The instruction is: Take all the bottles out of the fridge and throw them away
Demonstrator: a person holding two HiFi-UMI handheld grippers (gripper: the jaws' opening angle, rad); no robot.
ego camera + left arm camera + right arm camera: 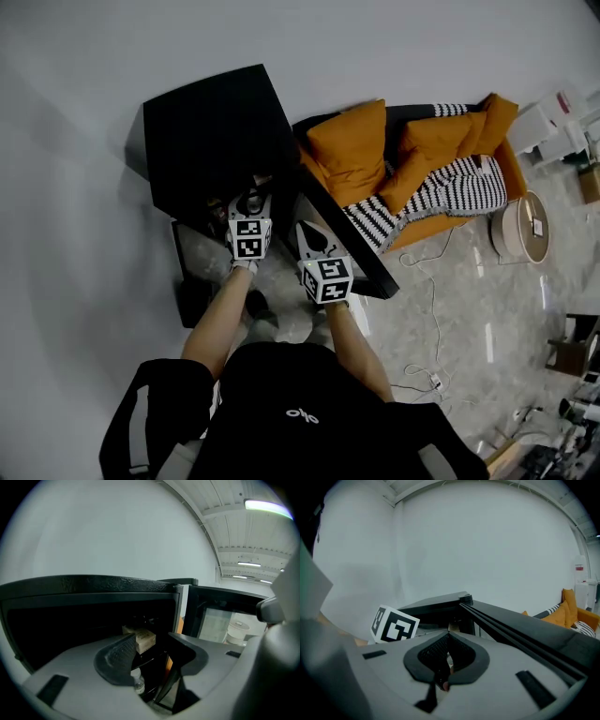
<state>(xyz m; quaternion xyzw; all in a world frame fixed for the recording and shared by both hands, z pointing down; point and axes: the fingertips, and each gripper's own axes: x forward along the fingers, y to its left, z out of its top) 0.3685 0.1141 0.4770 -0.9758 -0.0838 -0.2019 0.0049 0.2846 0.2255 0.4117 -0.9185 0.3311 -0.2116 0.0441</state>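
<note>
Forearms stretch forward side by side from the person (pixel 281 394) toward the black mini fridge (pixel 211 131) at 12 o'clock in the head view. The left gripper (pixel 250 202) points into the open compartment, tipped slightly downward. The right gripper (pixel 312 236) sits just beside it at its 4 o'clock, close along the inner face of the open fridge door (pixel 361 253), which swings out toward 4 o'clock. An orange sofa (pixel 352 150) with a striped blanket (pixel 459 183) stands at 2 o'clock.

Only the left gripper view looks inside the fridge, which the head view shows as darkness. Its jaws stand apart, and low in the gap, at 6 o'clock, a clear bottle (pixel 137 682) stands on a lower level with neither pad pressing on it. A tan box (pixel 144 640) rests on the shelf above the bottle, toward 12 o'clock.

The right gripper view shows its own jaws closed together with no bottle between them. The left gripper's marker cube (pixel 393 624) sits at 9 o'clock, and the door's top edge runs off toward 4 o'clock.
</note>
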